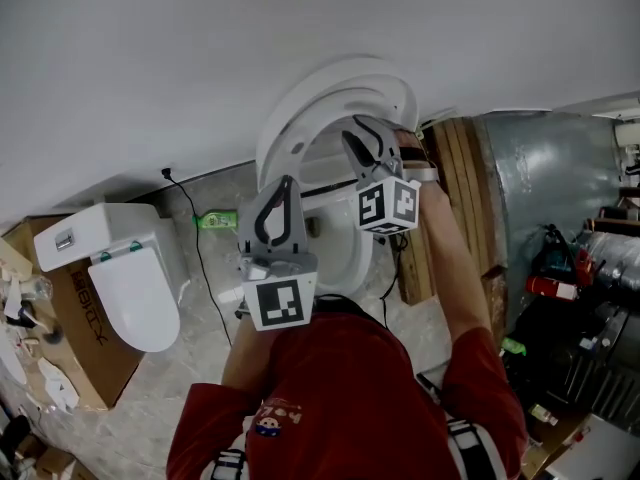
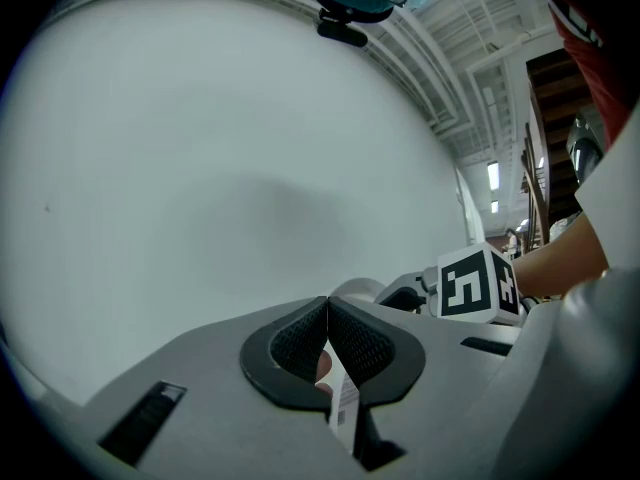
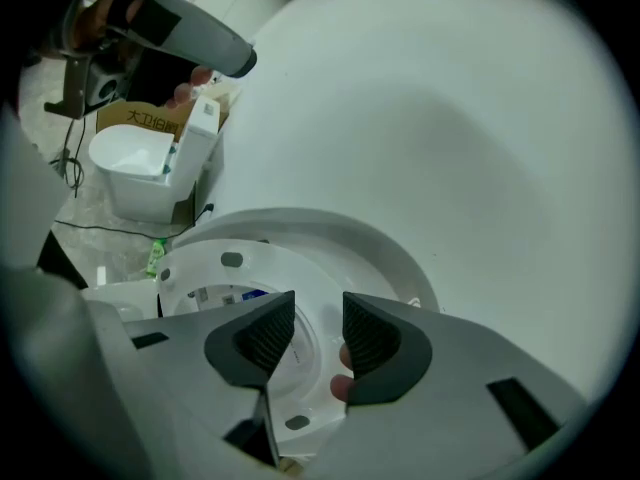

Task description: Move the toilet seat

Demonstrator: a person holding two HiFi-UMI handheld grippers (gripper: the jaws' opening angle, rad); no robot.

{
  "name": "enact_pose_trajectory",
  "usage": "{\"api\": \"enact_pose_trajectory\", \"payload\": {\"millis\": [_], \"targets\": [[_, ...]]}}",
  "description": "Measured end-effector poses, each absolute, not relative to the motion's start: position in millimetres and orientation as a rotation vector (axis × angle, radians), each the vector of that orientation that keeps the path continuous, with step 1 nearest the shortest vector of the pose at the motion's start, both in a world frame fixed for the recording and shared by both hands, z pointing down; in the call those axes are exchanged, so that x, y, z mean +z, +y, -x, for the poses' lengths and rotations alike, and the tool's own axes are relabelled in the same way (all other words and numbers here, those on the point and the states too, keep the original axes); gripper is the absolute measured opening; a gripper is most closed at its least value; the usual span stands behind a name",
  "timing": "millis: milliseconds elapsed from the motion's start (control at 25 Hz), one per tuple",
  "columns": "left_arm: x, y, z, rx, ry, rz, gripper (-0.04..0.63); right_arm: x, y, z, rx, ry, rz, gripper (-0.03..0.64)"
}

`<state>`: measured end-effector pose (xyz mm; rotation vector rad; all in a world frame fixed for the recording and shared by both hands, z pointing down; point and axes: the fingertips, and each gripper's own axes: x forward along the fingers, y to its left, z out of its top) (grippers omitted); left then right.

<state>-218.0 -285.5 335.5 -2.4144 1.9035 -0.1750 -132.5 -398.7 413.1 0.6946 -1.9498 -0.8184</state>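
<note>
One toilet seat (image 3: 200,268) | white ring | raised upright, underside showing

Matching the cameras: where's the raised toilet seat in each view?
Head view: toilet seat at top centre, raised against the wall.
Left gripper view: not in it.
Right gripper view: lower left of centre, underside toward the camera.
Shared landmark: the white wall.

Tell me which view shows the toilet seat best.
The right gripper view: the toilet seat faces it, close, underside out. The head view shows it smaller, from above; the left gripper view, not at all.
</note>
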Motion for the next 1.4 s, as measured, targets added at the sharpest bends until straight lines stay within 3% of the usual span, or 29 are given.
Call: {"api": "enact_pose_trajectory", "payload": {"millis": [560,1040,1200,1320,1400], "targets": [[335,-293,215,-0.076,1.935,2.461,0.012,444,-447,116,-0.839,-1.684,-0.538,0.253],[338,-300,218,-0.126,1.895,2.455,0.012,463,-472,117,-0.846,-1.582,-0.488,0.264],[339,-301,227,0.066,2.054,2.475,0.012,466,-474,115,-0.850,-1.563,-0.486,0.262],[338,-303,226,-0.048,1.980,2.459,0.012,466,-476,114,-0.871,-1.558,-0.508,0.262],[338,-304,228,0.086,2.072,2.471,0.012,467,-477,114,-0.874,-1.561,-0.521,0.262]]}}
